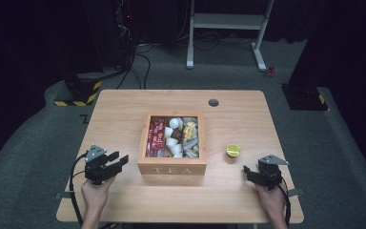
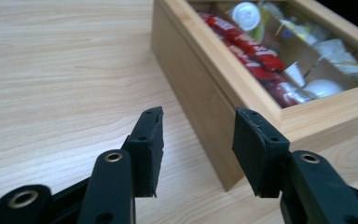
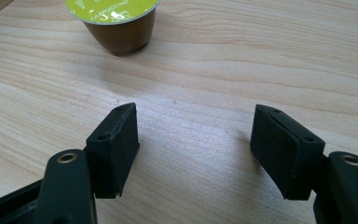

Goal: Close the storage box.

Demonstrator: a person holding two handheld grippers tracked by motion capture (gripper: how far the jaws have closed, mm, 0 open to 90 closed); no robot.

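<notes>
A wooden box marked TEA point(image 1: 172, 168) stands mid-table, holding red packets point(image 1: 156, 138), white capsules point(image 1: 174, 141) and pale sachets point(image 1: 190, 137) in compartments. Its near corner point(image 2: 223, 107) rises just beyond my left gripper point(image 2: 198, 135), whose jaws stand open and empty. That left gripper point(image 1: 120, 161) hovers at the box's left side. A coffee capsule with a lime-green lid point(image 1: 233, 150) sits alone to the box's right. In the right gripper view the capsule point(image 3: 116, 23) lies ahead and to the left of my right gripper point(image 3: 193, 140), open with nothing held. The right gripper point(image 1: 248, 172) is near the front right.
The light wooden table point(image 1: 124, 109) has a round grey cable port point(image 1: 213, 102) near its far edge. Beyond it, on the grey floor, stand a white desk frame point(image 1: 226, 28) and dark stands with yellow-black striped bases point(image 1: 78, 93).
</notes>
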